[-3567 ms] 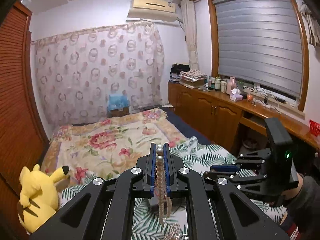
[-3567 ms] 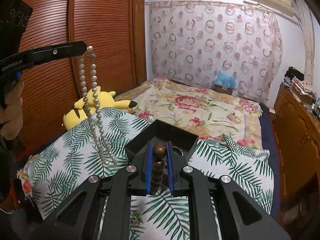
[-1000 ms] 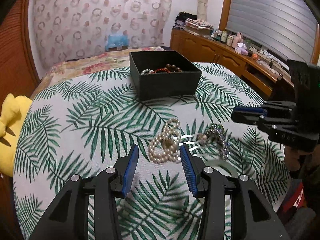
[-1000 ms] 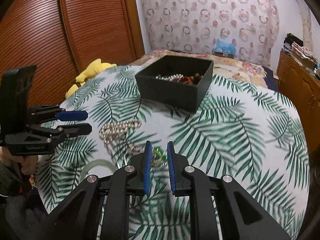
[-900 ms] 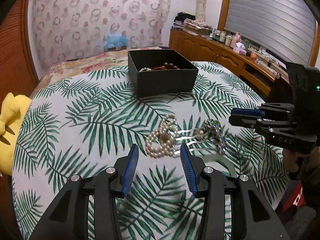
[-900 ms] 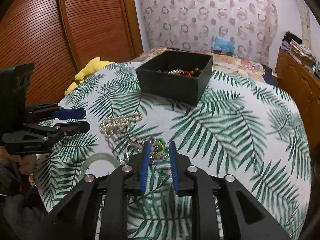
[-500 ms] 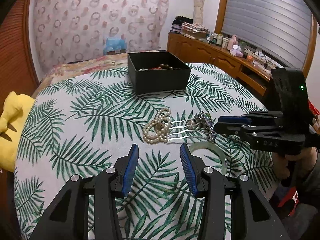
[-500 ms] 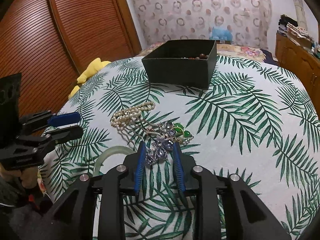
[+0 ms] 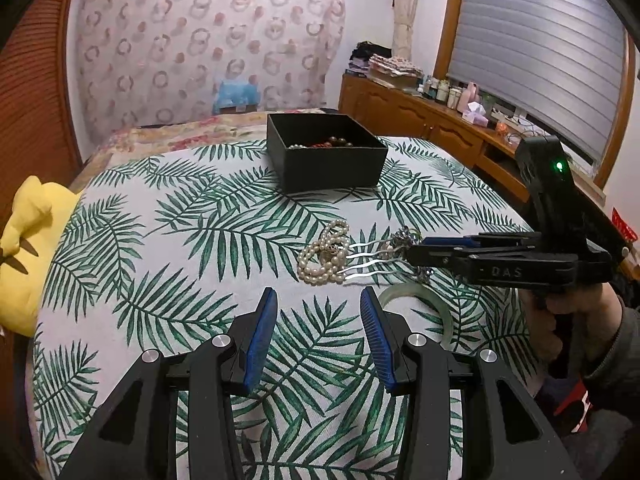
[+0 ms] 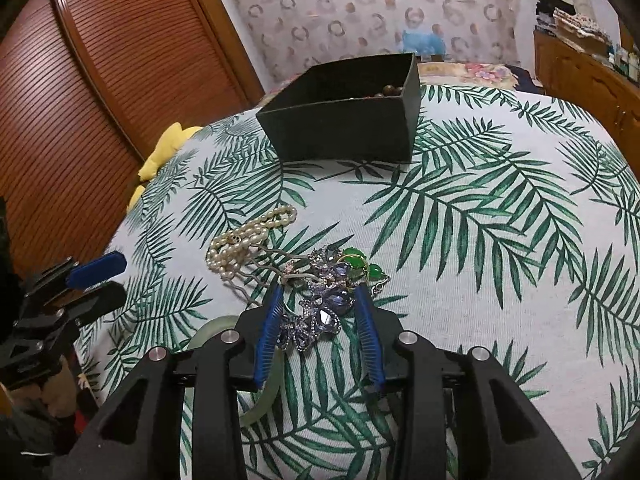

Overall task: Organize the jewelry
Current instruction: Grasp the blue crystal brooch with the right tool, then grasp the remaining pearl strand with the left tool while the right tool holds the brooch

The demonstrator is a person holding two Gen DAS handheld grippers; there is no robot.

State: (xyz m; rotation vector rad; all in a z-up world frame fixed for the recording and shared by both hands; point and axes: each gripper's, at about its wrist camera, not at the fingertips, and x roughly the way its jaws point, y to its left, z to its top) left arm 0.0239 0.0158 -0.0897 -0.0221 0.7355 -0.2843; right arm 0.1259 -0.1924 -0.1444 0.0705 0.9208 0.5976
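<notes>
We note a purple jewelled hair comb (image 10: 316, 312) lying on the palm-leaf tablecloth (image 10: 500, 248), its wavy metal prongs pointing left toward a heap of pearl necklace (image 10: 244, 244). The right gripper (image 10: 318, 320) sits low over the comb's jewelled head, blue fingers (image 10: 267, 330) set on either side of it at a moderate gap; we see no clamping yet. Green stone pieces (image 10: 360, 266) lie just beyond the purple cluster, touching it. A pale green bangle (image 10: 256, 396) lies flat at the near left, partly under the right gripper.

In the left wrist view, the left gripper (image 9: 318, 336) hovers nearer to us than the pearls, spread wide, nothing between its pads. The pearl necklace (image 9: 326, 254) overlaps the prong tips there.

Far from the pile, well apart, a black open box (image 9: 326, 152) stands on the cloth, with beads visible inside. A yellow plush toy (image 9: 24, 248) rests at the left edge.
</notes>
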